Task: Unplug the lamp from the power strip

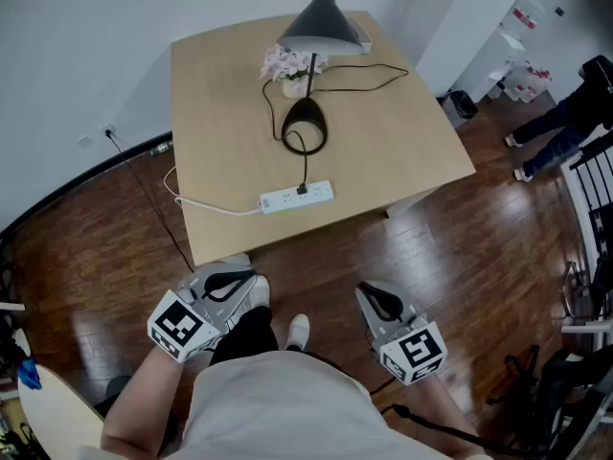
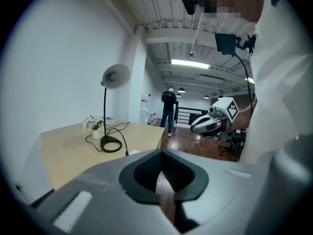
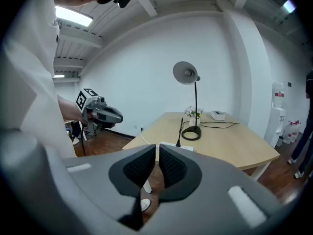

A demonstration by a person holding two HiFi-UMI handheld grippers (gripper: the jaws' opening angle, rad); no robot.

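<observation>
Though seemingly plugged (power strip (image 1: 297, 197)), lamp (image 1: 321, 22)

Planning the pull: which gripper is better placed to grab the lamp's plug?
Right, narrowly: both hang shut before the table, but the right gripper points straight at the plug; the left gripper aims beside it.

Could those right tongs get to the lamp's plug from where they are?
Probably yes: the plug sits in the power strip near the table's front edge, nothing over it. The right tongs are shut, short of the table.
</observation>
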